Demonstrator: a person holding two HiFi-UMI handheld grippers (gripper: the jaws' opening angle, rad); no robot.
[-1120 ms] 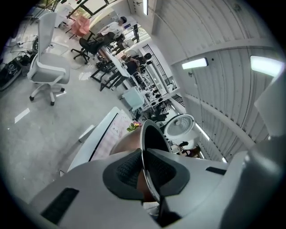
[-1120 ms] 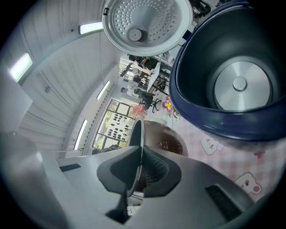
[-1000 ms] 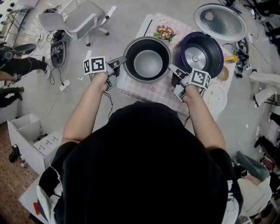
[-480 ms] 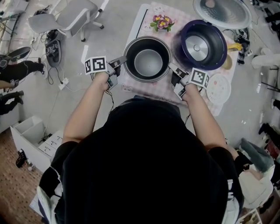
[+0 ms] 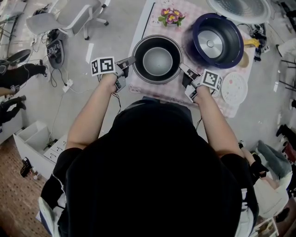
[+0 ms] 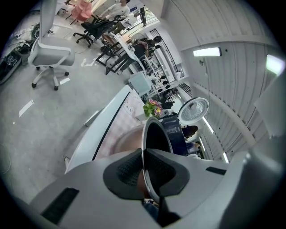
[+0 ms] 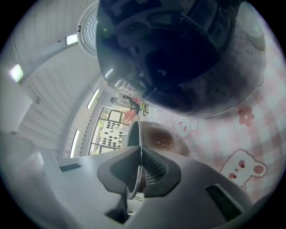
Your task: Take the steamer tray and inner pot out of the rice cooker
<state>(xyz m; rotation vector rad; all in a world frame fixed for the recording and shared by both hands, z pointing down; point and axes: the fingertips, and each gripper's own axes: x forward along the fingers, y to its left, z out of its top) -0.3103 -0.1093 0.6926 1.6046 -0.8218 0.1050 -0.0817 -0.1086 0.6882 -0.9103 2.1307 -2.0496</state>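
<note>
The dark metal inner pot [image 5: 157, 59] is out of the rice cooker and sits low over the pink checked cloth [image 5: 152, 92], to the cooker's left. I cannot tell whether it touches the cloth. My left gripper [image 5: 126, 62] is shut on the pot's left rim [image 6: 152, 134], which runs between the pads of the left gripper [image 6: 144, 170]. My right gripper [image 5: 185, 71] is shut on the opposite rim, and in its own view the right gripper [image 7: 139, 172] clamps that thin edge. The dark blue rice cooker [image 5: 217, 34] stands empty with its lid [image 5: 238, 7] open. A round white dotted tray [image 5: 234, 88] lies on the cloth.
A small pot of flowers [image 5: 169, 16] stands at the back of the cloth. The rice cooker [image 7: 178, 53] looms close above the right gripper. A white office chair [image 5: 69, 18] and cables are on the floor to the left. The table's left edge [image 6: 103, 129] lies near the left gripper.
Both grippers have sunk toward the cloth with the pot held between them, keeping their grips. The view has shifted, so the cooker now sits higher in the picture.
</note>
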